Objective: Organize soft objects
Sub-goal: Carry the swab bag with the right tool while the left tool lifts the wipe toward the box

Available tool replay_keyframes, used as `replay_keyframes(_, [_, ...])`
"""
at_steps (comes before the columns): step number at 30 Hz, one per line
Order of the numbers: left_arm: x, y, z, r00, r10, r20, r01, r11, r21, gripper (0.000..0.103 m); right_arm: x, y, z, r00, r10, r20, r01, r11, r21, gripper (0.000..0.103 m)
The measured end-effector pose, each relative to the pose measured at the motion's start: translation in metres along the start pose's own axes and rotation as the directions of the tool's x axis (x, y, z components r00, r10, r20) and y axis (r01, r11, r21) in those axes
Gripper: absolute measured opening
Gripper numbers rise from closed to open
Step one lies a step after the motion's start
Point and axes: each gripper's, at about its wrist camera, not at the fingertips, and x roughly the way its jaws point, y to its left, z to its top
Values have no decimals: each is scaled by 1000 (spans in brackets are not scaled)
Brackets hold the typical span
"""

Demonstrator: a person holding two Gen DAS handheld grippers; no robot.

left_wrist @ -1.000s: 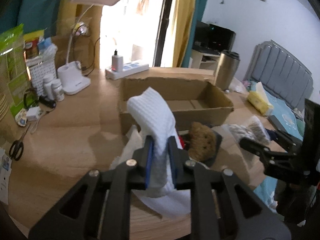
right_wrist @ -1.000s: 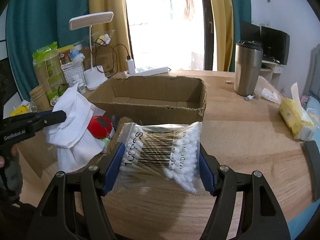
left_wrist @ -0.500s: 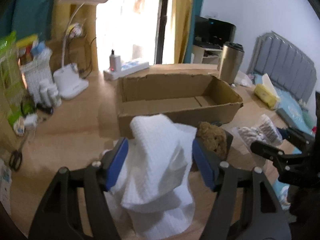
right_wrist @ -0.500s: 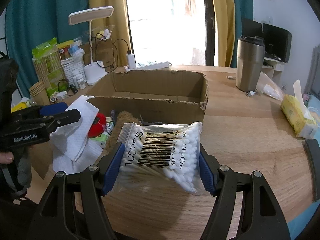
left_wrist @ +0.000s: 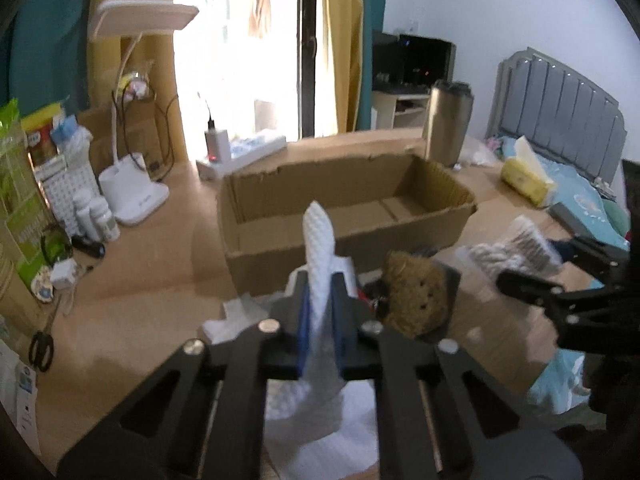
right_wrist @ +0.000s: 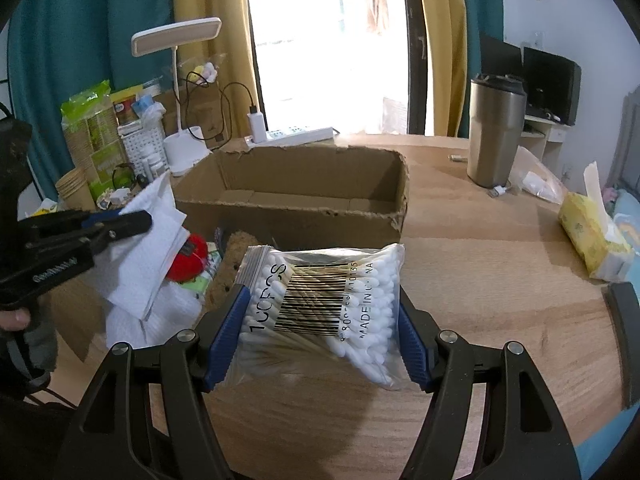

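My left gripper (left_wrist: 320, 300) is shut on a white waffle cloth (left_wrist: 318, 240), held upright just in front of the open cardboard box (left_wrist: 348, 200); it also shows in the right wrist view (right_wrist: 120, 220). More white cloth (left_wrist: 320, 420) lies under it. My right gripper (right_wrist: 320, 312) is shut on a clear bag of cotton swabs (right_wrist: 324, 300), held above the table near the box (right_wrist: 296, 192). A brown plush toy (left_wrist: 416, 300) and a red soft object (right_wrist: 188, 258) lie in front of the box.
A white desk lamp (left_wrist: 132, 192), bottles, snack bags and scissors (left_wrist: 40, 350) crowd the left side. A power strip (right_wrist: 296, 134) lies behind the box. A steel tumbler (right_wrist: 496, 132) and a yellow tissue pack (right_wrist: 592, 240) stand to the right. A bed lies beyond the table's right edge.
My left gripper opened half a second ago with the cloth loose between the jaws, and has now shut on it again. My right gripper keeps its hold on the swab bag.
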Motion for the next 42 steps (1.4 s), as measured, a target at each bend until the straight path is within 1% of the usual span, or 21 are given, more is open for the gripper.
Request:
replay_keyframes(6, [-20, 4, 19, 998, -34, 55, 36, 999, -24, 9, -7, 6, 16, 999, 5, 41, -4, 1000, -24, 72])
replay_keyframes(14, [-39, 14, 43, 992, -36, 124, 43, 998, -52, 9, -8, 1, 38, 997, 4, 78, -1, 999, -37, 72])
replay_keyframes(20, [-41, 22, 62, 986, -42, 164, 54, 996, -68, 9, -5, -5, 57, 995, 4, 103, 1, 999, -45, 72])
replay_keyframes(29, [-31, 37, 87, 978, -45, 202, 65, 994, -92, 9, 6, -16, 77, 993, -5, 115, 10, 999, -45, 72])
replay_keyframes(39, [-7, 50, 103, 976, -66, 206, 91, 989, -116, 9, 30, -25, 95, 995, 6, 99, -2, 999, -43, 72])
replay_keyframes(42, [4, 51, 106, 978, -68, 196, 91, 989, -115, 9, 38, -27, 98, 996, 11, 92, -8, 999, -43, 72])
